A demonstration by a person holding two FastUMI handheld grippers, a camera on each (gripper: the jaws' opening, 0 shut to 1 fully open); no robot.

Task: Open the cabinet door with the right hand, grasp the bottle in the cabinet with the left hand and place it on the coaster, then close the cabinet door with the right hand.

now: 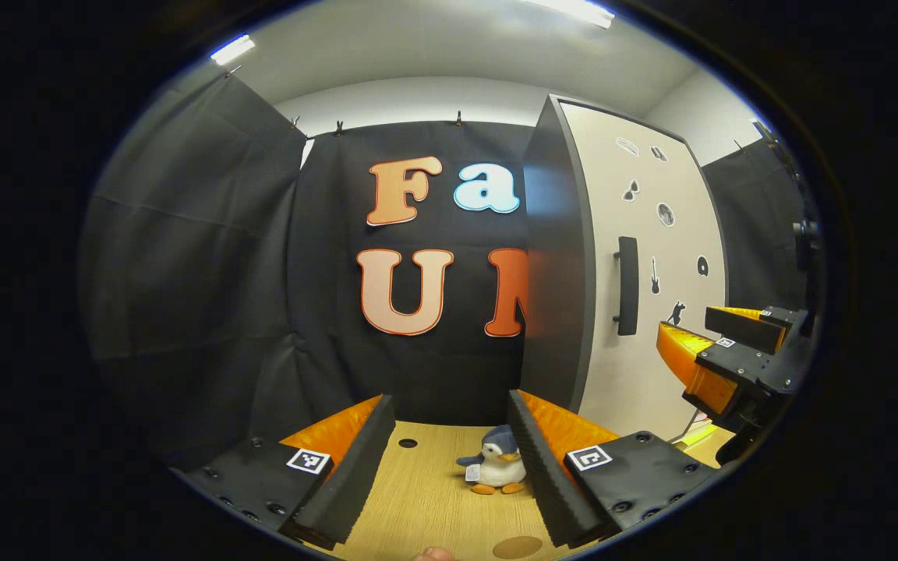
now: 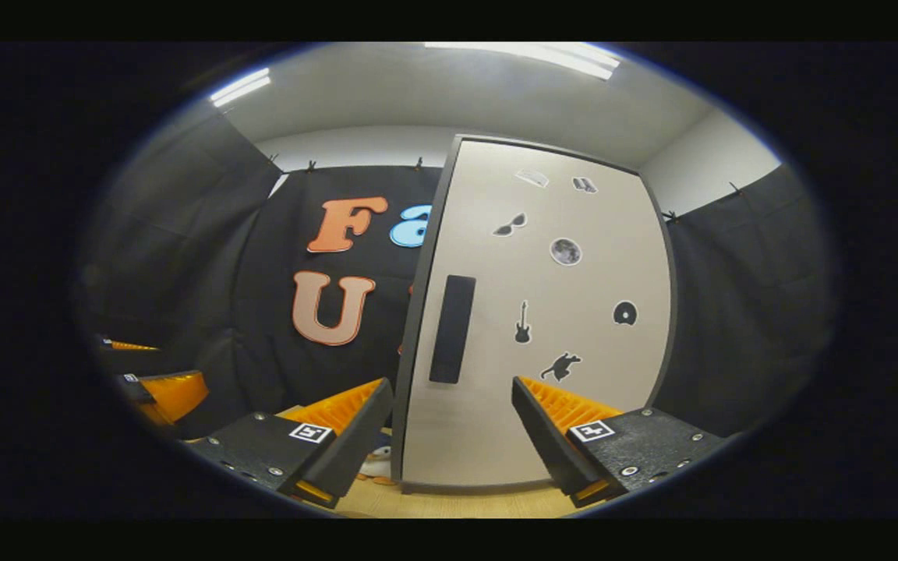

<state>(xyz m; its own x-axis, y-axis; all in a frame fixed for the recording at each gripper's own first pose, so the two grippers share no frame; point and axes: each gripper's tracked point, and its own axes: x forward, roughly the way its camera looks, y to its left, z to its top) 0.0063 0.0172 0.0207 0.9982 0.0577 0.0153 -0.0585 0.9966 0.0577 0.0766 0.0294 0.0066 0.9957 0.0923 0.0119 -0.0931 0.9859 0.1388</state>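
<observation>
A tall cabinet with a dark side and a pale door (image 1: 644, 257) stands at the right in the left gripper view; its door (image 2: 542, 327) is shut, with a black vertical handle (image 2: 451, 329) near its left edge and small black stickers on it. My right gripper (image 2: 453, 436) is open just in front of the door, below the handle, touching nothing. My left gripper (image 1: 449, 467) is open over the wooden table (image 1: 426, 499), empty. A round brown coaster (image 1: 517, 547) lies on the table near its right finger. The right gripper (image 1: 737, 351) also appears at the far right there.
A small plush penguin (image 1: 496, 467) sits on the table by the cabinet's left corner, between my left gripper's fingers in that view, and peeks out as the penguin (image 2: 377, 466) beside the right gripper's left finger. Black cloth walls close the booth behind and at both sides.
</observation>
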